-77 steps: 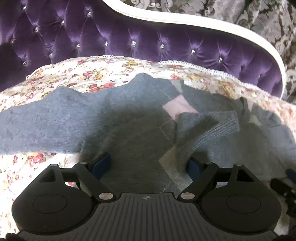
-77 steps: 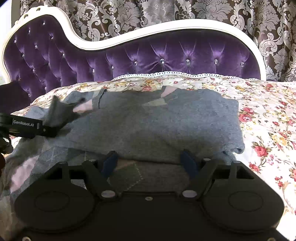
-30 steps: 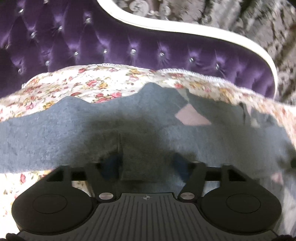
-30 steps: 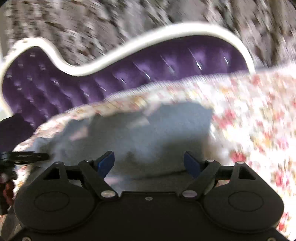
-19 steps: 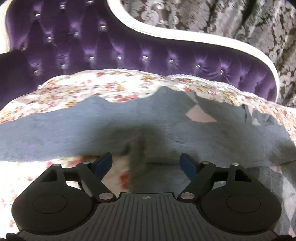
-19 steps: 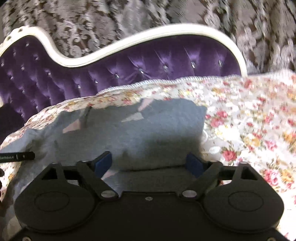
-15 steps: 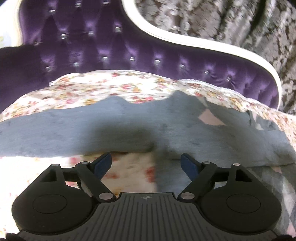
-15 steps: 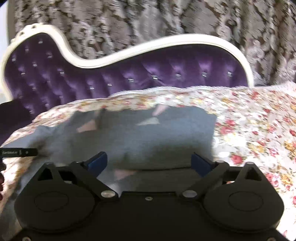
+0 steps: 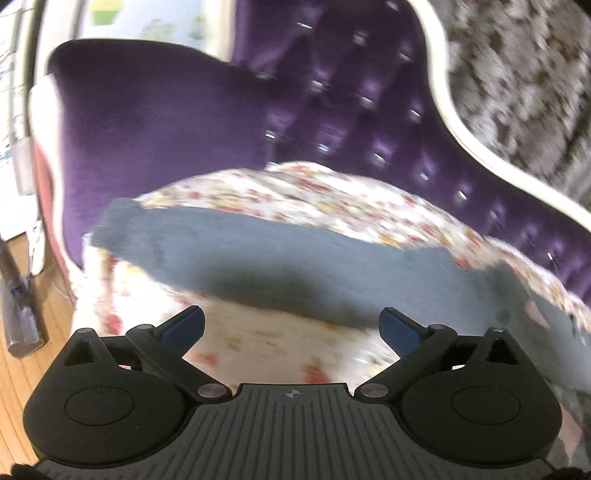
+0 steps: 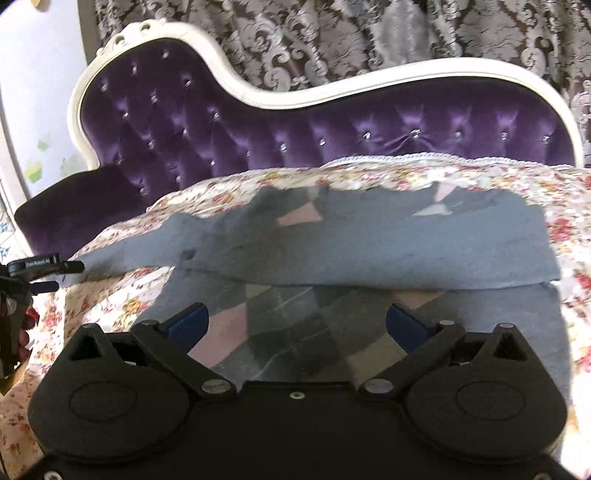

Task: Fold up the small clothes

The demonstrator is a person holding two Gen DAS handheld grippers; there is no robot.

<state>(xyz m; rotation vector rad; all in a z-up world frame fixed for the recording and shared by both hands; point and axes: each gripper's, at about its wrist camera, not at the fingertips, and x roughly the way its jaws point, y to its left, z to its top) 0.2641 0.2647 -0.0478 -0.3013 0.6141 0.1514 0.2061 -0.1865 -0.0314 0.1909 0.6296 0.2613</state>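
Observation:
A grey knit sweater (image 10: 388, 243) with a pink and grey argyle front lies flat on the floral sheet (image 10: 110, 295). Its right sleeve is folded across the body. Its left sleeve (image 9: 258, 254) stretches out to the left toward the sofa's end. My left gripper (image 9: 291, 326) is open and empty, hovering over the sheet just in front of that sleeve. In the right wrist view it shows at the far left (image 10: 44, 269), by the sleeve's cuff. My right gripper (image 10: 297, 323) is open and empty above the sweater's lower argyle part.
The purple tufted sofa back (image 10: 332, 122) with a white frame rises behind. A purple armrest (image 9: 147, 122) stands at the left end. Wooden floor (image 9: 14, 376) lies below the sofa's left edge. Patterned curtains (image 10: 332, 33) hang behind.
My left gripper has let go of the sweater's cloth and swung left along the outstretched sleeve. My right gripper has pulled back and lifted slightly, staying open.

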